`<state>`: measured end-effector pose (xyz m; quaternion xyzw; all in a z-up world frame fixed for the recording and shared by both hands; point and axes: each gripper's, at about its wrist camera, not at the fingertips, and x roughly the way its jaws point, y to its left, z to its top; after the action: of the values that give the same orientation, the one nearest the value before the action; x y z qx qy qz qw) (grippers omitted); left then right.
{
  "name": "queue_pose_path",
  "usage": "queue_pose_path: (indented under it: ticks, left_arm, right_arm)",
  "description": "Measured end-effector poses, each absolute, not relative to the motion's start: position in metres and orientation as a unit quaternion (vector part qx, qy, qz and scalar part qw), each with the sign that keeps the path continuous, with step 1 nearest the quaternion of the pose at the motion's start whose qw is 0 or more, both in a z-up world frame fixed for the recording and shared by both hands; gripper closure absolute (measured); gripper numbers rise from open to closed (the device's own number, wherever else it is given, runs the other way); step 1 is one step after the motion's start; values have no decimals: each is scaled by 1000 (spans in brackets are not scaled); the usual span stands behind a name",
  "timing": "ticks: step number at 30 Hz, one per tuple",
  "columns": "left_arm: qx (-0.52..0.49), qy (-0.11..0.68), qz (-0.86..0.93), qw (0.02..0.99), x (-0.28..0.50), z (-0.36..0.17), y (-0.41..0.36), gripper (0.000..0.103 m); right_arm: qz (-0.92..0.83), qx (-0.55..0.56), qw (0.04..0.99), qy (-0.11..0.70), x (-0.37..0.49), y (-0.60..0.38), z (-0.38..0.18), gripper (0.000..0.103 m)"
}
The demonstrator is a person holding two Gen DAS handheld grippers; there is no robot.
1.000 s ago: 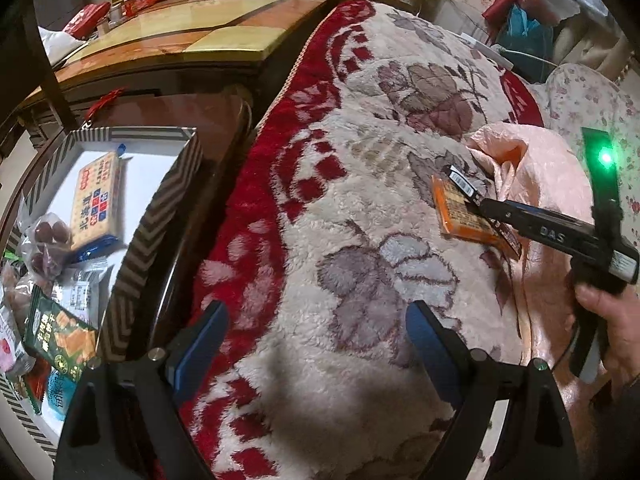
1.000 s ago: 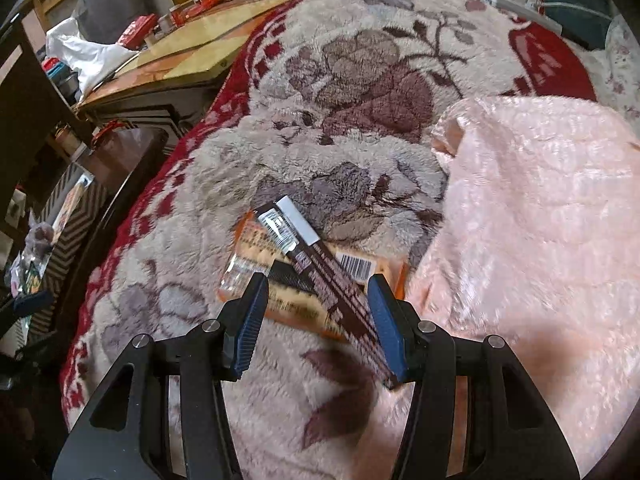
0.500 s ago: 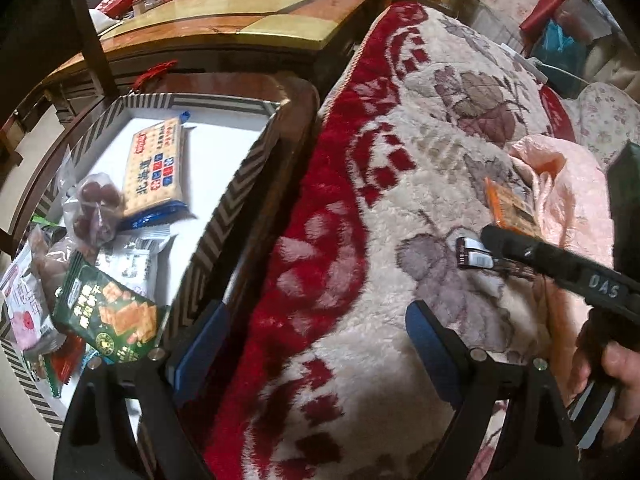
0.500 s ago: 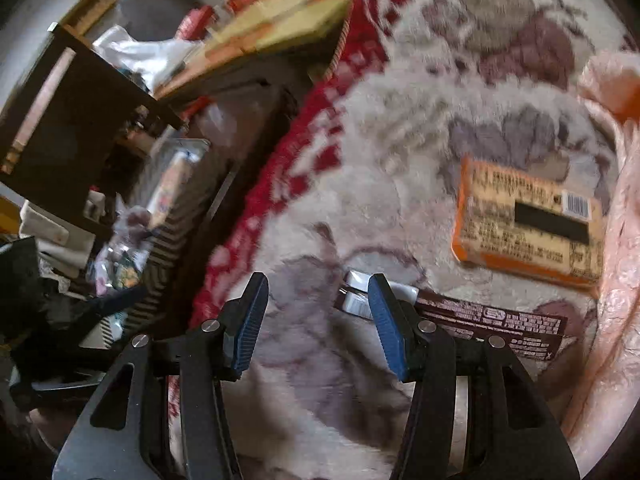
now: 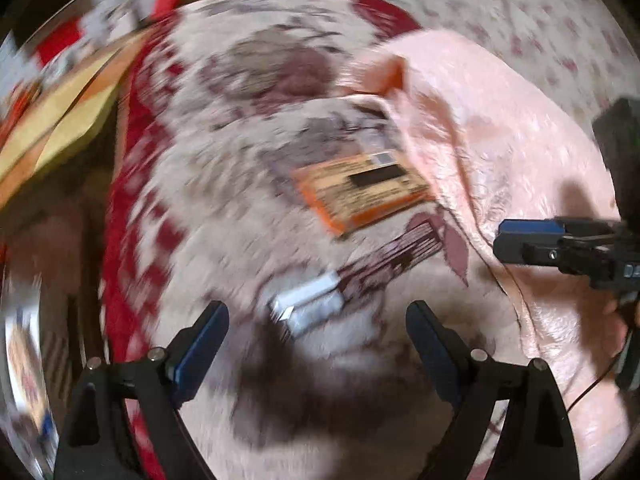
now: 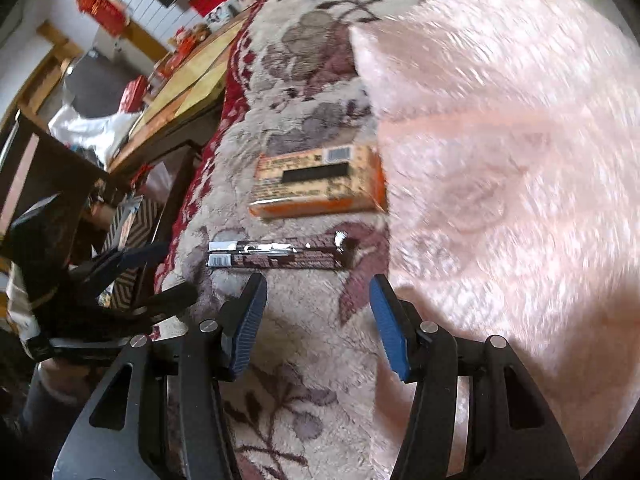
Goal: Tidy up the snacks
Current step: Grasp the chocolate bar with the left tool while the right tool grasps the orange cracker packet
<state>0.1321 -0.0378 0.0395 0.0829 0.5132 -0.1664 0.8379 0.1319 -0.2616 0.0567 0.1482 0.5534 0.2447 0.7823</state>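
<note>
A long dark brown snack bar (image 5: 360, 276) with a silver end lies flat on the flowered fleece blanket (image 5: 224, 184). An orange packet (image 5: 360, 188) lies just beyond it, against a pink blanket (image 5: 500, 140). My left gripper (image 5: 316, 344) is open wide just short of the bar's silver end, nothing between its pads. This view is blurred. In the right wrist view the bar (image 6: 276, 256) lies crosswise just past my right gripper (image 6: 318, 324), which is open and holds nothing. The orange packet (image 6: 316, 184) is farther on. The right gripper (image 5: 508, 240) shows at the left view's right edge.
The left gripper (image 6: 176, 270) shows at the left of the right wrist view, in front of a striped tray (image 6: 132, 232) on a dark stand beside the bed. A yellow-topped table (image 6: 192, 76) stands behind. The pink blanket (image 6: 500, 160) fills the right side.
The brown bar left the right gripper's jaws and now lies on the blanket below the orange packet. The left gripper swung from over the striped tray to the bar.
</note>
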Motion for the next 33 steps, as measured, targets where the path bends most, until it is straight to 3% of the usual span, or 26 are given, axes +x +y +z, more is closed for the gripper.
queue_pose_path:
  ticks: [6,9,10,11,12,14,18,21,23,26,32,33]
  left_arm:
    - [178,531,-226,797,152,11,-82,12]
    - [182,538,-230,790,157,2,-90,21]
    - [172,539,-229,793,159,4,-89,32]
    - [162,539,-226,795,160,6,-88,51]
    - [150,540,-225,797,161,10,-84,63]
    - [123,546,-224,798,165,14,-74,75]
    - [105,543,-207,807,157,19,-55,82]
    - [81,543,-187,815,145,24,-35,83]
    - [61,542,-173,820,139,26,-19,83]
    - [33,541,-147,828,132,30,3,88]
    - [-14,541,-115,833,121,33,31,87]
    - [-15,542,-112,833,121,32,32,87]
  right_arm:
    - [249,160,783,547,133,-264,53,50]
    - [245,164,785,544,135,-269,52,50]
    - [245,166,785,544,135,-270,52,50]
    - [245,166,786,542,136,-272,53,50]
    - [245,164,788,540,137,-271,54,50]
    - [247,152,792,536,141,-267,57,50]
    - [284,69,803,520,153,-238,72,50]
    - [316,-57,808,494,166,-204,81,41]
    - [333,-116,803,481,177,-190,82,41]
    - [365,-189,780,472,196,-171,78,40]
    - [421,-324,704,472,223,-142,51,40]
    - [431,-331,695,471,225,-141,49,36]
